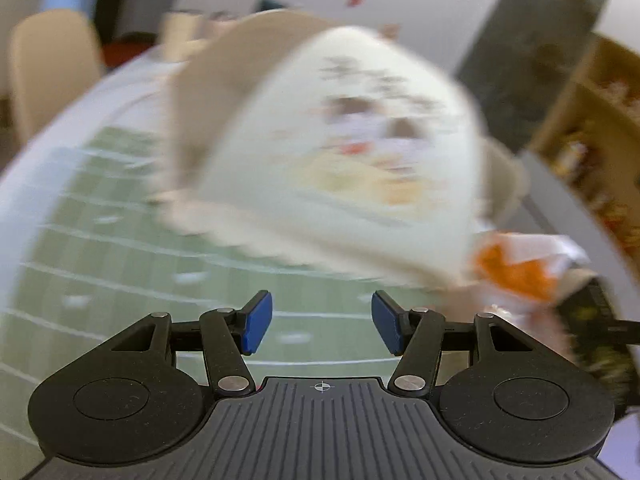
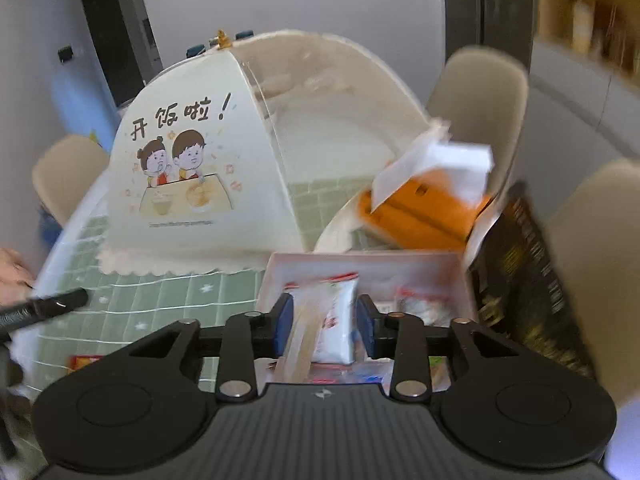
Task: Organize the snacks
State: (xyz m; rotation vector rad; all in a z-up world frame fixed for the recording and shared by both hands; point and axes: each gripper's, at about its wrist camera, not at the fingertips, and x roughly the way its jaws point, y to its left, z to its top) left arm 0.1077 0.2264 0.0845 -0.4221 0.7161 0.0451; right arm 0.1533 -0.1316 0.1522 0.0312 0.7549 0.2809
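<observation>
Already the sorting looks partly done, judging from how things lie. Nearest in the right wrist view, the right gripper [image 2: 324, 330] has a white snack packet [image 2: 334, 320] with red print standing between its blue pads; the pads sit just beside the packet's sides and I cannot tell whether they press on it, so this may be a release as much as a hold. The packet hangs over the near edge of a shallow pale box [image 2: 276, 272], and at least one similar red-and-white packet [image 2: 424, 306] lies inside it, to the right. A small red-and-yellow wrapper [image 2: 82, 360] lies on the green tiled tablecloth [image 2: 168, 300] at near left, outside the box, so some gathering seems left.

At the far left edge, a hand [image 2: 12, 276] and a black finger of the other tool show.

Seen from its own camera, the left gripper [image 1: 322, 328] stands wide apart and empty above the cloth.

Farther off, an orange and white carton [image 2: 424, 204] leans at right with a dark printed bag [image 2: 520, 280] beside it; both are probably still to place. Behind them, a domed food cover [image 2: 180, 168] with a cartoon stands on the table.
</observation>
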